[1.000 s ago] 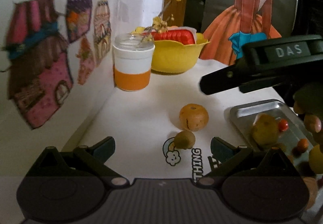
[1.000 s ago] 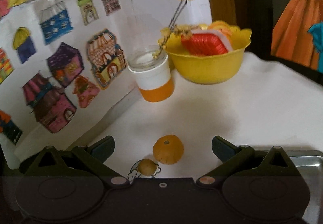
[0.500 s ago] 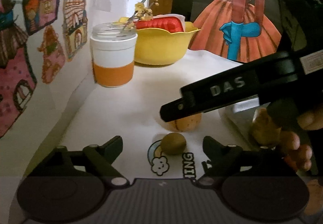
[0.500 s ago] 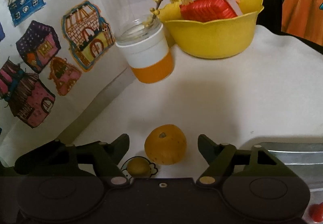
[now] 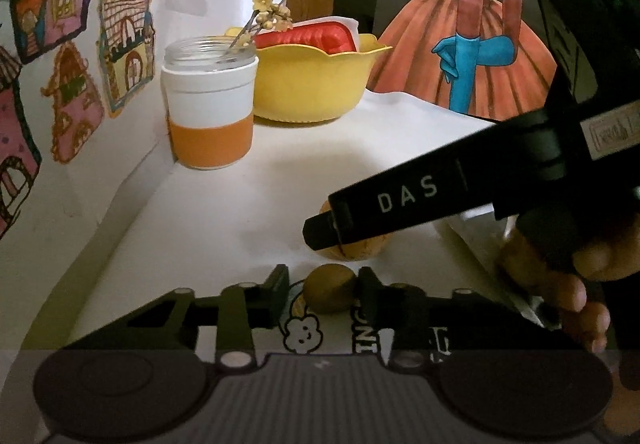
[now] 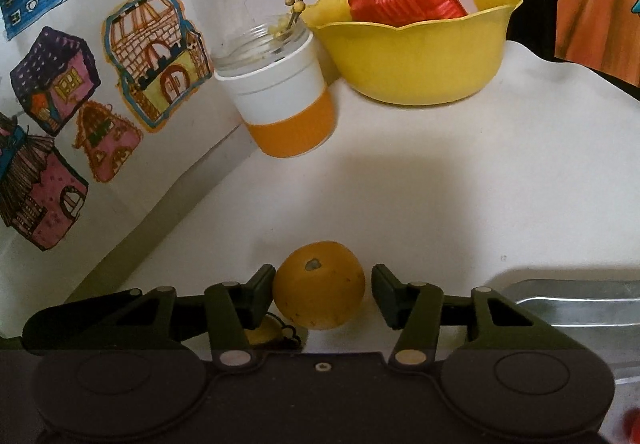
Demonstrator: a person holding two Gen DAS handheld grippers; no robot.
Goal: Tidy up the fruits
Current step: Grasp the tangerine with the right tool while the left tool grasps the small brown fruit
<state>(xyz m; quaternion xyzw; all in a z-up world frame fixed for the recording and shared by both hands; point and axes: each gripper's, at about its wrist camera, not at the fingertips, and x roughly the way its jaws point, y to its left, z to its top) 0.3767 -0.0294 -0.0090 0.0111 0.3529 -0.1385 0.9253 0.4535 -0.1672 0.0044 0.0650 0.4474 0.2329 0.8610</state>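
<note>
Orange fruit [image 6: 319, 284] sits between our right gripper's [image 6: 322, 294] unclenched fingers; our left gripper [image 5: 323, 294] brackets, unclenched, a small brown fruit [image 5: 329, 287].

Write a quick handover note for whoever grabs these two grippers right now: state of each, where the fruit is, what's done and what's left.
Left tongs: partly closed around the small round olive-brown fruit on the white tabletop; contact unclear.
Right tongs: straddling the round orange fruit; left finger touching or nearly so, a gap on the right.
Both fruits sit on the table, neither lifted.
Metal tray lies to the right; its contents are not clear from here.
Left to do: close, lift and place both fruits, probably in the tray.
</note>
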